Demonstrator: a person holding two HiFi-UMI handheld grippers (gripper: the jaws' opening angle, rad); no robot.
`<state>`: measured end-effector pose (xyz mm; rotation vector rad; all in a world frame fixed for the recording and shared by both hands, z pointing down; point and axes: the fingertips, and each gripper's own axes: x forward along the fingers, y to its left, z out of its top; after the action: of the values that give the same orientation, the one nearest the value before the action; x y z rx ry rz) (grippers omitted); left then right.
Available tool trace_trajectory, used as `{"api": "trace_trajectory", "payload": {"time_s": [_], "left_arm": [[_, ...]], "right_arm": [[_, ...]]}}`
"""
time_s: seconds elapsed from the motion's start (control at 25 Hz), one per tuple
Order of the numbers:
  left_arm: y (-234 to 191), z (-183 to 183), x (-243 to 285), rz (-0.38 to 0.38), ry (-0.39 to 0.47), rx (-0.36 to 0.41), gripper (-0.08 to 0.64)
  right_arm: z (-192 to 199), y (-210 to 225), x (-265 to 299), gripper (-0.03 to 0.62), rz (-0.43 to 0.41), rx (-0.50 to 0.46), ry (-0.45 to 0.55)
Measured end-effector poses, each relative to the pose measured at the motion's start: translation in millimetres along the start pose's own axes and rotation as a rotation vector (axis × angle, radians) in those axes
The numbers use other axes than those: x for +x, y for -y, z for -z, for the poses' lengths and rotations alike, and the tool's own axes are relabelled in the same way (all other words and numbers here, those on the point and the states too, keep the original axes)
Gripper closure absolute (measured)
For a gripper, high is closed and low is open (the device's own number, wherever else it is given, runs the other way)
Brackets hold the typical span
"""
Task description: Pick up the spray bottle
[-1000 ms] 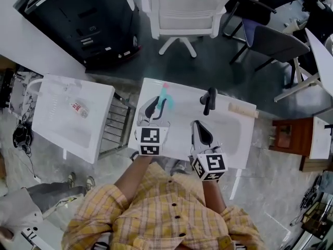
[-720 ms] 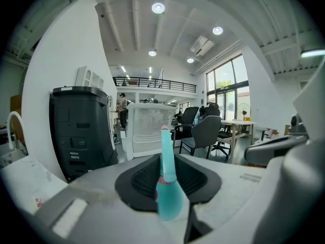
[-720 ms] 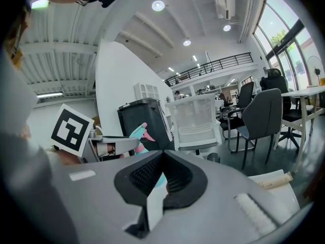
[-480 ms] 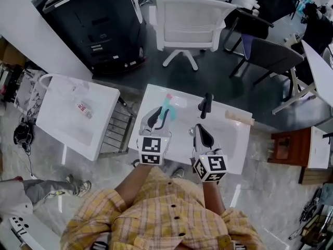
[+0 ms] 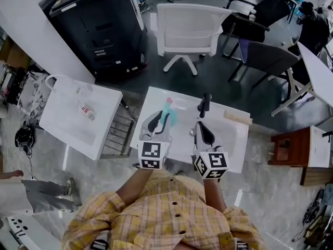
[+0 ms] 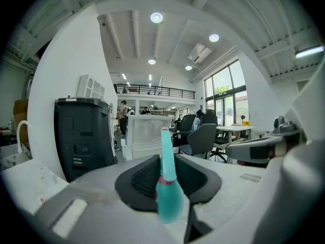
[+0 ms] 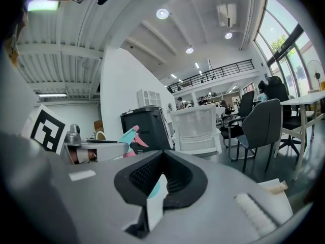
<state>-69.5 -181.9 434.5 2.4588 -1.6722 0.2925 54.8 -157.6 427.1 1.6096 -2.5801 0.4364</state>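
A teal spray bottle (image 5: 168, 112) with a pink trigger sits between the jaws of my left gripper (image 5: 158, 117), which is shut on it and holds it above the white table (image 5: 231, 140). In the left gripper view the spray bottle (image 6: 167, 193) stands upright between the black pads, its neck pointing up. My right gripper (image 5: 202, 130) hovers beside it on the right, shut and holding nothing. From the right gripper view the spray bottle's head (image 7: 130, 135) shows at the left, past my right gripper (image 7: 162, 173).
A black handled object (image 5: 204, 104) and a pale wooden block (image 5: 238, 118) lie at the table's far side. A second white table (image 5: 62, 120) with a small bottle stands to the left. A white chair (image 5: 188, 27) and a black cabinet (image 5: 99, 27) stand beyond.
Both grippers have come up from the table, the left one carrying the spray bottle with it. Its grip looks unchanged.
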Motion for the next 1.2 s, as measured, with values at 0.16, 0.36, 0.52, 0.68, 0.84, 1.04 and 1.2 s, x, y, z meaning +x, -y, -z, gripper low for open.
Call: {"api": "trace_trajectory", "payload": {"time_s": [0.16, 0.36, 0.52, 0.68, 0.84, 1.04, 1.2], "left_arm": [[4, -6, -10, 0.004, 0.015, 0.007, 0.465], [8, -17, -17, 0.003, 0.044, 0.021, 0.465], [10, -20, -20, 0.007, 0.056, 0.025, 0.465], [14, -21, -22, 0.012, 0.06, 0.028, 0.466], [16, -20, -23, 0.016, 0.059, 0.032, 0.465], [16, -19, -23, 0.015, 0.058, 0.031, 0.465], [16, -18, -22, 0.015, 0.059, 0.029, 0.465]], "right_arm": [[-6, -3, -4, 0.592, 0.004, -0.007, 0.014], [-16, -4, -6, 0.592, 0.007, -0.019, 0.035], [-20, -4, -8, 0.592, 0.013, -0.024, 0.047], [-22, -1, -10, 0.592, 0.017, -0.025, 0.055], [-23, -1, -11, 0.592, 0.018, -0.028, 0.06], [-23, 0, -12, 0.592, 0.02, -0.028, 0.064], [-22, 1, -12, 0.592, 0.02, -0.03, 0.063]]}}
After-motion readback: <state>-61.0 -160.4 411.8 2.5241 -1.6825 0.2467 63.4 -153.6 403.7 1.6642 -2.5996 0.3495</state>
